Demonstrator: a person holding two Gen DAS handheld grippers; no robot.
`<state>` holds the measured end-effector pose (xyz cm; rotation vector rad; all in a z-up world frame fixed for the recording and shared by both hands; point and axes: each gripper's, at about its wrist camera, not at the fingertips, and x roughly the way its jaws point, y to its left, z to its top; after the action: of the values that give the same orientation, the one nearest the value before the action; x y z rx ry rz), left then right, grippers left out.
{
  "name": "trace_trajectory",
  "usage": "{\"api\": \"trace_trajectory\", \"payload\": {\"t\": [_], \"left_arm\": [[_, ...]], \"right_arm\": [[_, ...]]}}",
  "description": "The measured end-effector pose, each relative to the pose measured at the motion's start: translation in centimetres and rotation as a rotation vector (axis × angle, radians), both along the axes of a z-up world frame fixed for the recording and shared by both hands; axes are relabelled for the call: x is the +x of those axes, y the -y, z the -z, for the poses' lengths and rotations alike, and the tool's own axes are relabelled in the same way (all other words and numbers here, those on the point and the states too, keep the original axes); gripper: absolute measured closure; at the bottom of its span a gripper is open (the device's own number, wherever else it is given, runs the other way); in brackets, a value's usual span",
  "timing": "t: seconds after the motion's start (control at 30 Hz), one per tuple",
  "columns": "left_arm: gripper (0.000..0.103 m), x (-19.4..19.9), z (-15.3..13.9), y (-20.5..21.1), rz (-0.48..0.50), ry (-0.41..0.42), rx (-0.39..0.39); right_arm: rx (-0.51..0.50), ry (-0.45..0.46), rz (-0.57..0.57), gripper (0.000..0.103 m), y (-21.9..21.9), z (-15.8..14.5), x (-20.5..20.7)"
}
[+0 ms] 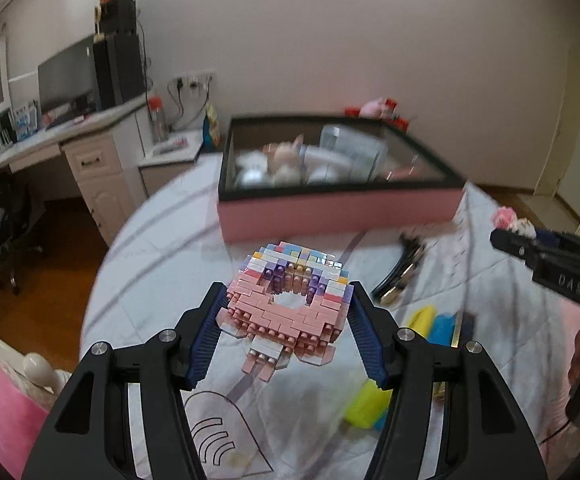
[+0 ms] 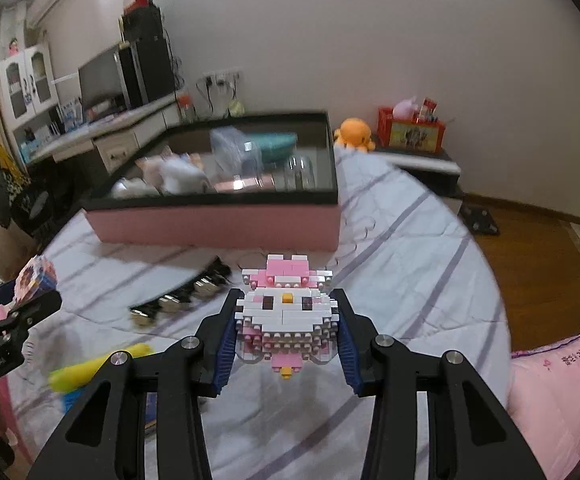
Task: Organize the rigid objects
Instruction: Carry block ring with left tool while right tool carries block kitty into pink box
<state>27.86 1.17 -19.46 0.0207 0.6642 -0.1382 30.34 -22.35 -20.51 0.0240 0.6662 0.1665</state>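
My left gripper point(image 1: 288, 300) is shut on a pink and pastel brick-built donut model point(image 1: 286, 304) and holds it above the bed. My right gripper point(image 2: 288, 306) is shut on a white and pink brick-built cat figure point(image 2: 286, 312), also held above the bed. A pink storage box with a black rim point(image 1: 337, 210) stands ahead on the bed, with several items inside; it also shows in the right wrist view point(image 2: 218, 224). The left gripper with its model shows at the left edge of the right wrist view point(image 2: 30, 288). The right gripper shows at the right edge of the left wrist view point(image 1: 545, 252).
On the striped bedsheet point(image 2: 389, 248) lie a row of black and metallic clips point(image 2: 182, 296), a yellow object point(image 2: 98, 366) and a blue object point(image 1: 441, 328). A desk with a monitor point(image 1: 70, 76) stands at left. An orange octopus plush point(image 2: 355, 134) sits at the far right.
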Motion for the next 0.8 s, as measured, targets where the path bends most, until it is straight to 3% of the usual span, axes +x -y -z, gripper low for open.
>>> {"api": "trace_trajectory", "payload": {"t": [0.17,0.37,0.8], "left_arm": [[0.042,-2.2,-3.6,0.9,-0.004,0.111,0.037],[0.042,-4.3,-7.4,1.5,-0.001,0.215,0.027],[0.042,-5.9,-11.1,1.5,-0.029,0.345,0.031]], "right_arm": [[0.009,0.132,-0.028,0.059,-1.2,-3.9,-3.8],[-0.006,0.253,-0.056,0.059,-2.5,-7.8,-6.9],[0.003,0.335,-0.085,0.059,-4.1,-9.9,-7.5]]}}
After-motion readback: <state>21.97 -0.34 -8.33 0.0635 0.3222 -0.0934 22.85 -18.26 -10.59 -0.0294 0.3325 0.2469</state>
